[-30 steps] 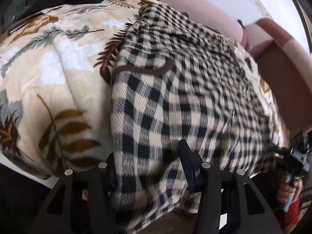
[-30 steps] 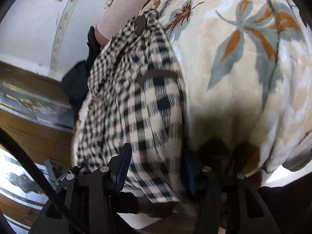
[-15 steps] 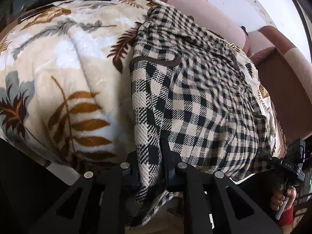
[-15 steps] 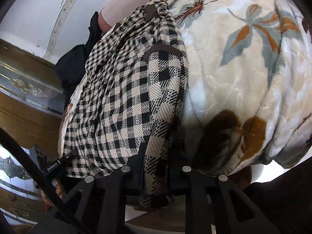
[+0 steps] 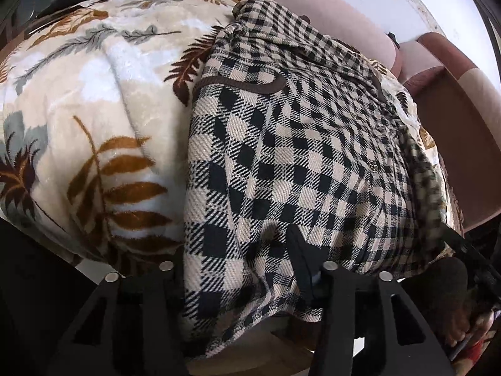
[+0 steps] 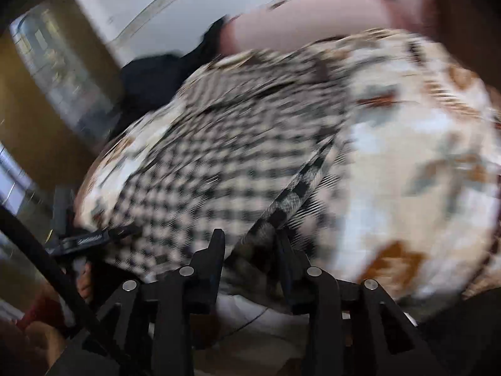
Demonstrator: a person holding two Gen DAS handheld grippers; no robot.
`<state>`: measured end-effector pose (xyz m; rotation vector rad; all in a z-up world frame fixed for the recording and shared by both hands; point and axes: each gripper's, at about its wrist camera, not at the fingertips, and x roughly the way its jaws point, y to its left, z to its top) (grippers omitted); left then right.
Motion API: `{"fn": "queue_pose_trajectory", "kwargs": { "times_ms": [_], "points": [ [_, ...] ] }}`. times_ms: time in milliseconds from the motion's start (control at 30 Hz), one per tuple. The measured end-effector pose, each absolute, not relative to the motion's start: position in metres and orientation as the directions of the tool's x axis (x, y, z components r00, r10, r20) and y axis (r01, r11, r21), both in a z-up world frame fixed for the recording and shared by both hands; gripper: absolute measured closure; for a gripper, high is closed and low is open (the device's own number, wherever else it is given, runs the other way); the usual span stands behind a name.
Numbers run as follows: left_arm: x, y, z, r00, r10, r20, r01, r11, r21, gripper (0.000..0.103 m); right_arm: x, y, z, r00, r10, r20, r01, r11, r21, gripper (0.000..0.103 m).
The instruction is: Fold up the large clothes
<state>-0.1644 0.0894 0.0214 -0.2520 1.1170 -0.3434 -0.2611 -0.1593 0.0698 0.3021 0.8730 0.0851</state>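
A black and cream checked shirt [image 5: 281, 144] lies spread on a leaf-print blanket [image 5: 94, 125]. My left gripper [image 5: 238, 250] is open, its fingers [image 5: 297, 250] wide apart with the shirt's hem lying loose between them. The right wrist view is blurred by motion. There the shirt [image 6: 219, 156] shows again, and a fold of its edge [image 6: 281, 210] runs between the fingers [image 6: 216, 250] of my right gripper [image 6: 250, 247], which stand apart. The right gripper shows at the left wrist view's right edge [image 5: 463, 250].
The blanket [image 6: 407, 172] covers a pink and brown sofa [image 5: 454, 119] against a white wall. A dark garment [image 6: 150, 78] lies at the sofa's far end. A wooden cabinet with glass [image 6: 47, 78] stands to the left in the right wrist view.
Both grippers were shut on the shirt's hem half a second ago. Both have opened since, the left wide. The right gripper is swinging fast and its view has blurred.
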Motion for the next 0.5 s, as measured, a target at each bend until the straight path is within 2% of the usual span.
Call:
{"fn": "queue_pose_trajectory", "kwargs": {
  "times_ms": [33, 67, 100, 133, 167, 200, 233, 300, 333, 400, 500],
  "points": [
    [-0.165, 0.092, 0.021, 0.396, -0.395, -0.829, 0.139, 0.918, -0.371, 0.057, -0.259, -0.15, 0.074, 0.672, 0.039, -0.739, 0.128, 0.977, 0.168, 0.069],
    [-0.165, 0.094, 0.021, 0.395, -0.396, -0.829, 0.135, 0.918, -0.374, 0.057, -0.262, -0.143, 0.083, 0.697, -0.181, -0.694, 0.257, 0.966, 0.007, 0.069],
    [-0.166, 0.096, 0.02, 0.392, -0.395, -0.831, 0.13, 0.918, -0.375, 0.057, -0.265, -0.141, 0.092, 0.696, -0.336, -0.634, 0.351, 0.93, -0.108, 0.067],
    [-0.166, 0.098, 0.018, 0.388, -0.393, -0.833, 0.124, 0.918, -0.375, 0.057, -0.27, -0.141, 0.1, 0.703, -0.41, -0.581, 0.396, 0.904, -0.159, 0.055],
    [-0.166, 0.099, 0.017, 0.385, -0.394, -0.834, 0.119, 0.918, -0.378, 0.057, -0.277, -0.143, 0.108, 0.72, -0.431, -0.544, 0.417, 0.895, -0.157, 0.047],
    [-0.165, 0.101, 0.016, 0.383, -0.398, -0.834, 0.116, 0.916, -0.384, 0.057, -0.282, -0.146, 0.114, 0.749, -0.402, -0.526, 0.408, 0.906, -0.112, 0.047],
    [-0.164, 0.102, 0.016, 0.382, -0.403, -0.832, 0.115, 0.914, -0.389, 0.057, -0.283, -0.15, 0.119, 0.791, -0.29, -0.538, 0.337, 0.941, -0.012, 0.046],
    [-0.163, 0.102, 0.016, 0.382, -0.411, -0.828, 0.117, 0.91, -0.397, 0.057, -0.259, -0.157, 0.106, 0.76, 0.132, -0.636, 0.09, 0.948, 0.304, 0.046],
    [-0.163, 0.101, 0.017, 0.382, -0.415, -0.826, 0.119, 0.908, -0.401, 0.057, -0.239, -0.158, 0.083, 0.67, 0.376, -0.64, 0.001, 0.862, 0.507, 0.046],
    [-0.163, 0.101, 0.017, 0.384, -0.416, -0.824, 0.123, 0.908, -0.401, 0.057, -0.213, -0.158, 0.049, 0.598, 0.504, -0.623, 0.005, 0.775, 0.632, 0.047],
    [-0.164, 0.102, 0.017, 0.386, -0.417, -0.823, 0.128, 0.908, -0.4, 0.057, -0.178, -0.154, 0.012, 0.539, 0.513, -0.668, 0.031, 0.78, 0.625, 0.052]
  ]
}}
